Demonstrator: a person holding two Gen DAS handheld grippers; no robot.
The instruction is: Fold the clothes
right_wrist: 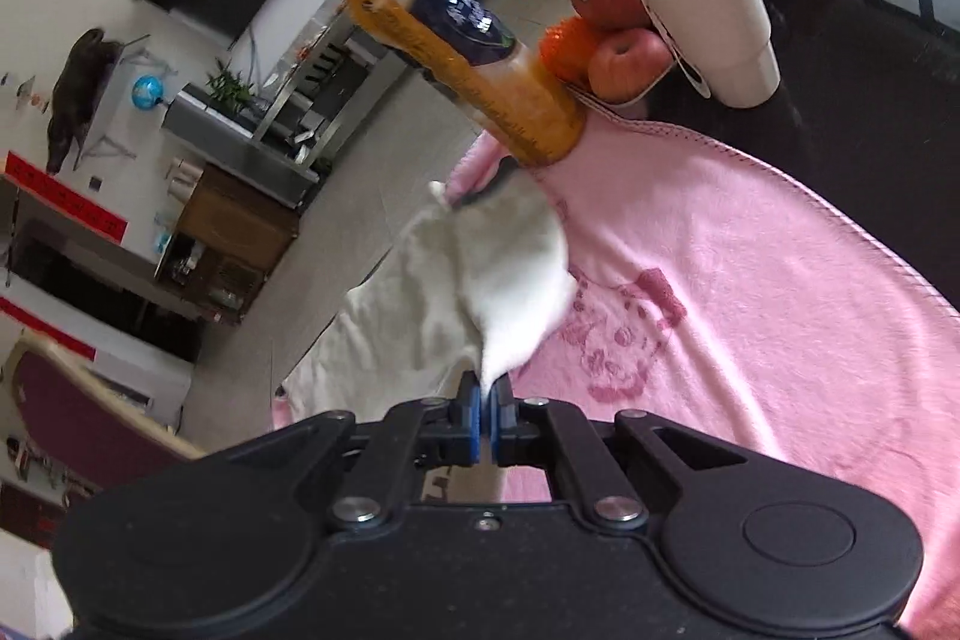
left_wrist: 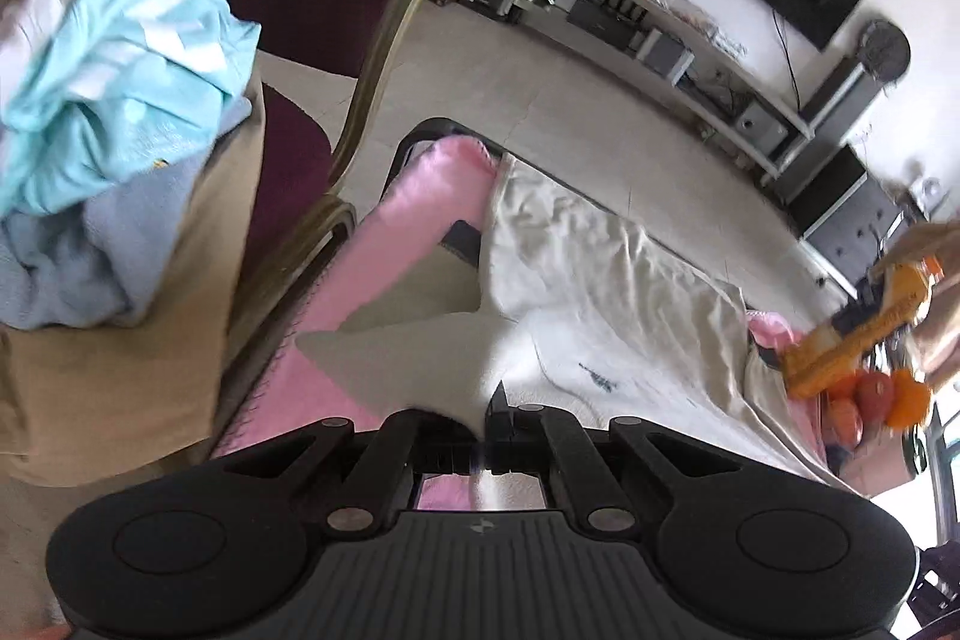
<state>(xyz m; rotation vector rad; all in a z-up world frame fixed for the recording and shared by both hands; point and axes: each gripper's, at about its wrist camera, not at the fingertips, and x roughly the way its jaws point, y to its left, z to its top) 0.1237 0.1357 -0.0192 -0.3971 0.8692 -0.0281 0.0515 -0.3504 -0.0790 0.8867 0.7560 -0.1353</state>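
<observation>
A cream-white garment (left_wrist: 600, 280) lies spread over a pink blanket (left_wrist: 384, 250) on the table. My left gripper (left_wrist: 489, 412) is shut on the garment's near edge, and cloth drapes over its left finger. In the right wrist view, the same garment (right_wrist: 510, 268) is lifted into a hanging fold above the pink blanket (right_wrist: 750, 280). My right gripper (right_wrist: 485, 388) has its blue pads pressed together on a corner of that fold.
An orange juice bottle (right_wrist: 468, 52), a bowl of fruit (right_wrist: 618, 34) and a white tumbler with a green lid (right_wrist: 708, 16) stand at the blanket's far end. A pile of light blue clothes (left_wrist: 120, 100) sits on a chair beside the table. Tiled floor (left_wrist: 540, 88) lies beyond.
</observation>
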